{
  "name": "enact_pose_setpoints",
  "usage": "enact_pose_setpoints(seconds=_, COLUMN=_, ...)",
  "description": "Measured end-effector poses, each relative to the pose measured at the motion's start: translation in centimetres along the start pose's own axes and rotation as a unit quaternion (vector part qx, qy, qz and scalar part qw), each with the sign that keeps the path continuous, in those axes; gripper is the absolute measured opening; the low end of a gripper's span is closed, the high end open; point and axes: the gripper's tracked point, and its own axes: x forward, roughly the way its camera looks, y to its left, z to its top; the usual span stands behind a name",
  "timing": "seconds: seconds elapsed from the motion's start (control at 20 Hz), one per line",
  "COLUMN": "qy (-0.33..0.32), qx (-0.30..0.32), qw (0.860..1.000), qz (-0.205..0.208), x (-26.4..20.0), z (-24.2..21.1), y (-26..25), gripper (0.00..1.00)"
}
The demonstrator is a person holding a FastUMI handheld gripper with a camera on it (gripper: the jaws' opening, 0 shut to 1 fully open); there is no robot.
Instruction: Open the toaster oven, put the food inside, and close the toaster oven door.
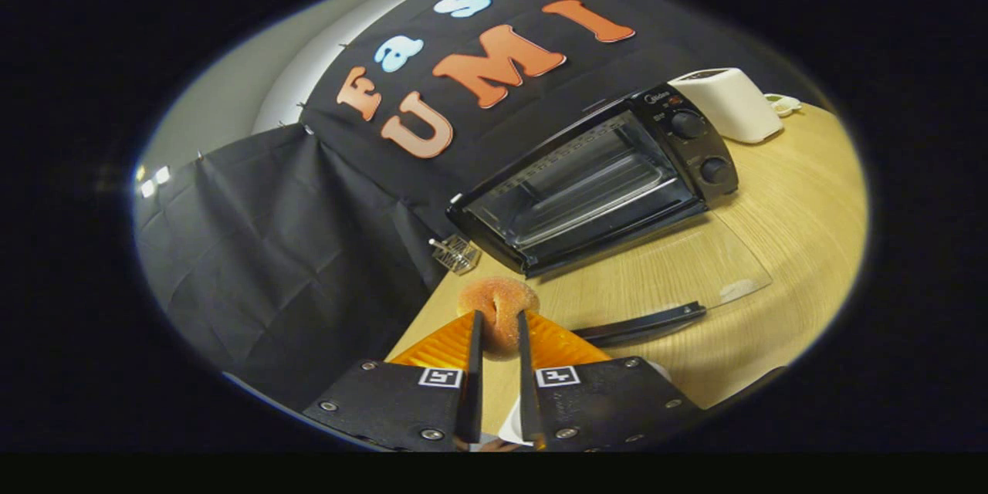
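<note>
Sugared doughnut [498, 309] is clamped between both fingers of the gripper [499, 323], held edge-on so its ring stands upright and pokes out just past the fingertips, lifted over the near edge of the wooden table [779, 247]. Toaster oven [598, 177] is already open: glass door [679, 270] is folded flat onto the table with its handle bar [641, 323] nearest the gripper, cavity and wire rack [587, 189] exposed. Step in hand is judged to be the carry-in. To be done well, the doughnut should be brought over the lowered door without dragging on the glass, kept above the handle, then lowered onto the rack well inside the mouth before the fingers are released (grip is best kept light, soft food is likely to be squashed). The approach should be squared up to the opening first, since the oven sits skewed to the gripper. Its long axis runs from the near-left corner, by a small wire basket [457, 253], away to the far-right end carrying the two knobs [701, 147]; the opening faces toward the near right side of the table. A white toaster [729, 104] stands just beyond the knob end and should be left out of the path
</note>
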Motion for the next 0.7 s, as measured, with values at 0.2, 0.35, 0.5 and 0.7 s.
enact_pose_setpoints(seconds=0.2, qy=-0.016, qx=0.062, qw=0.998, qz=0.006, x=3.0, z=2.6, y=-0.3, gripper=0.20)
enact_pose_setpoints(seconds=0.35, qy=-0.040, qx=0.081, qw=0.996, qz=-0.009, x=4.7, z=5.3, y=-1.4, gripper=0.20)
enact_pose_setpoints(seconds=0.5, qy=-0.059, qx=0.100, qw=0.993, qz=-0.021, x=6.6, z=7.3, y=-1.9, gripper=0.20)
enact_pose_setpoints(seconds=0.7, qy=-0.067, qx=0.106, qw=0.991, qz=-0.044, x=9.5, z=9.4, y=-3.5, gripper=0.20)
